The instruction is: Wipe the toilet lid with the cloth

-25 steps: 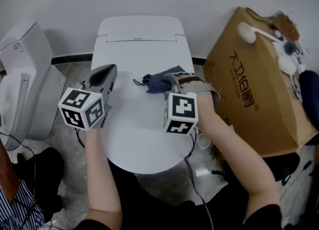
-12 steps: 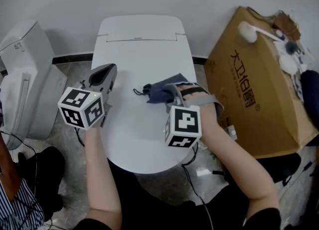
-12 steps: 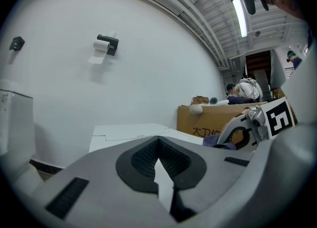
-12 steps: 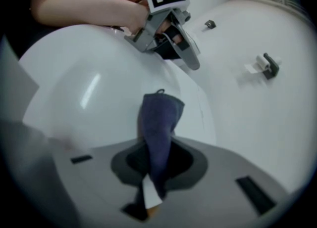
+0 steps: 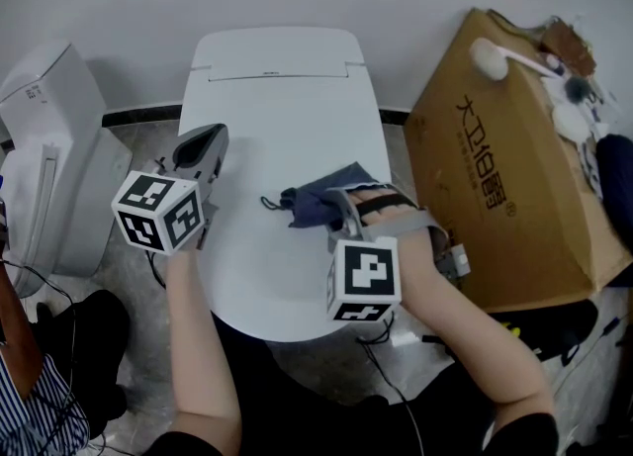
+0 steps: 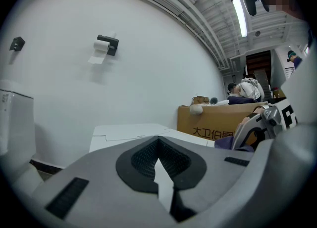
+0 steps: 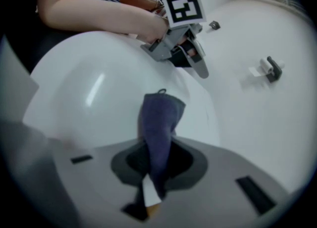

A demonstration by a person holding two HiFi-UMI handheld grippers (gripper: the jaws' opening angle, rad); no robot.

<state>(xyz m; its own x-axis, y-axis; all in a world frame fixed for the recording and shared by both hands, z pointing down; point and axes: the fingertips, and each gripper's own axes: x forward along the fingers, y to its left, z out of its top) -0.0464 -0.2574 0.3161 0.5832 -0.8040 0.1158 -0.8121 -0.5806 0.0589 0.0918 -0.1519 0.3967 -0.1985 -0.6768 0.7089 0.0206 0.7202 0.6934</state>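
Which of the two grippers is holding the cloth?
The right gripper: its jaws are shut on the dark blue cloth, on the toilet lid. The left gripper is shut with nothing between its jaws.

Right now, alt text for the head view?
Seen from above, the right claw holds a dark blue cloth on a closed white toilet lid. The left claw is at the lid's left edge, empty. A cardboard box stands to the right.
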